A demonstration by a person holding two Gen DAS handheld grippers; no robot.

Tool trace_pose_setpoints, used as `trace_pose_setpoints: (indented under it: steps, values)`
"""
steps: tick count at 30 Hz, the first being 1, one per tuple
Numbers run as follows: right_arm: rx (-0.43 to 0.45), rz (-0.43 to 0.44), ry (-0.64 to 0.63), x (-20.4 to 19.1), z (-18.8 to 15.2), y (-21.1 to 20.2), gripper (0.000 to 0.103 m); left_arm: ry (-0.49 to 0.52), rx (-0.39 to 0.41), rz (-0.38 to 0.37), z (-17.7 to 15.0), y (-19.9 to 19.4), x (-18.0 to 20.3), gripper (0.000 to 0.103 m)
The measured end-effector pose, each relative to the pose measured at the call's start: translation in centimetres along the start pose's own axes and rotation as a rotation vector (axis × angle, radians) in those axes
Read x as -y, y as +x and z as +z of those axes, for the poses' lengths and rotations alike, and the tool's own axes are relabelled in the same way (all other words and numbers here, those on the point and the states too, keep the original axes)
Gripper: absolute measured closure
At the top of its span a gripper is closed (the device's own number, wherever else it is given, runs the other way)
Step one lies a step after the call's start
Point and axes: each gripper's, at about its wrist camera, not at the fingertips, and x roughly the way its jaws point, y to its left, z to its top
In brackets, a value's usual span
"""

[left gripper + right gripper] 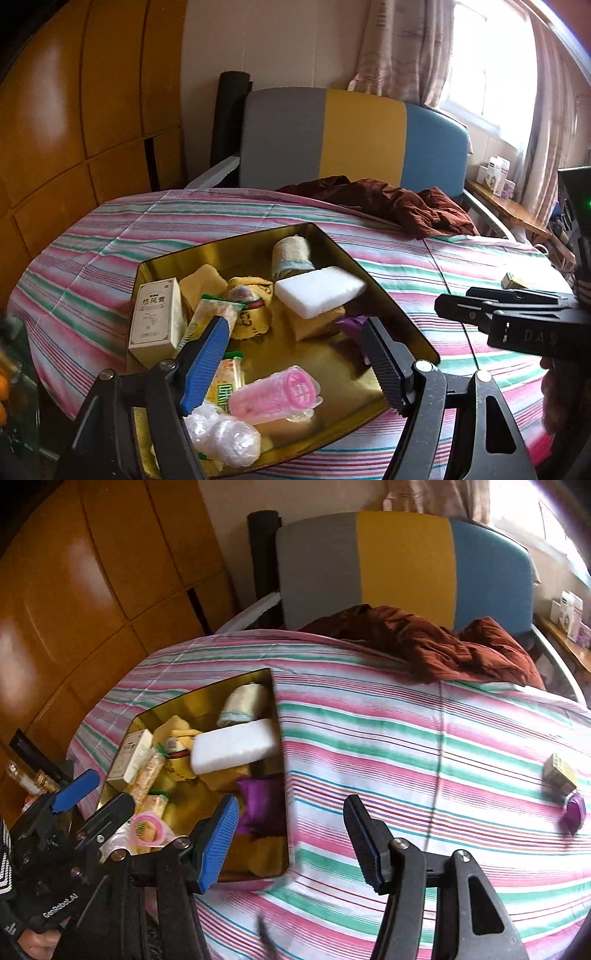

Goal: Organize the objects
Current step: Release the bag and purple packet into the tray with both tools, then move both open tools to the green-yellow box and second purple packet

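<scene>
You're holding both grippers parted and empty: the left gripper (pixel 295 354) is hovering over the tin (pixel 399 306), the right gripper (pixel 291 838) over the striped cloth (pixel 424 746) beside it. You're likely between picks; next calls for reaching right to the small box (pixel 559 771) and purple pouch (pixel 576 812), lying touching, well apart from the crowded tin.
</scene>
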Motion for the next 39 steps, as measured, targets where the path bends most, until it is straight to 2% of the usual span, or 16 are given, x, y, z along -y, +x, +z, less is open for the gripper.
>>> trace_pose_setpoints:
  steps: [9, 17, 29, 39]
  values:
    - [0.007, -0.084, 0.060, 4.6, 0.0, -1.6, 0.043, 0.081, 0.011, -0.036, 0.4, -0.1, 2.8, 0.027]
    - [0.003, -0.153, 0.174, 10.3, 0.0, -3.1, 0.043, 0.153, 0.008, -0.080, 1.0, 0.5, 5.9, 0.027]
    - [0.040, -0.313, 0.396, 21.5, -0.3, -6.5, 0.043, 0.253, -0.001, -0.142, 1.5, 1.8, 11.1, 0.025]
    - [0.037, -0.459, 0.595, 31.9, -1.0, -6.7, 0.043, 0.316, -0.044, -0.183, 1.3, 4.1, 14.9, 0.025]
